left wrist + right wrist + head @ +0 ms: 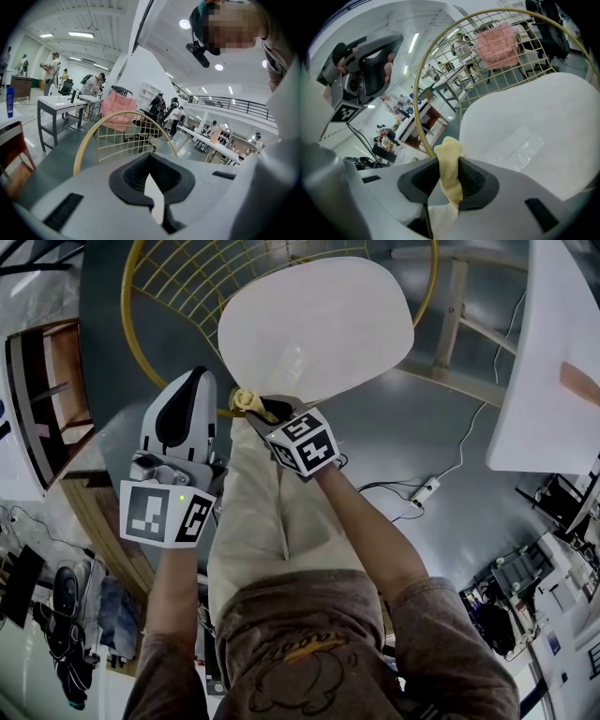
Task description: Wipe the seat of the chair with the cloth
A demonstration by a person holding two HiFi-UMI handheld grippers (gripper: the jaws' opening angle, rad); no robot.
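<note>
The chair's white seat (319, 329) lies ahead of me in the head view, with its gold wire backrest (187, 287) at the far left. My right gripper (258, 407) hovers at the seat's near edge, shut on a bunched yellow cloth (247, 400). In the right gripper view the cloth (450, 173) stands pinched between the dark pads of that gripper (449, 161), and the seat (534, 131) spreads just beyond. My left gripper (197, 376) is held beside the chair to the left, shut, with nothing in it. The left gripper view looks past that gripper (151, 180) at the backrest (122, 136).
My legs in light trousers (262, 521) are right below the seat. A white table (548, 362) and a wooden frame (459, 324) stand at the right. A cable and power strip (427, 491) lie on the grey floor. Wooden shelving (47, 381) is at the left.
</note>
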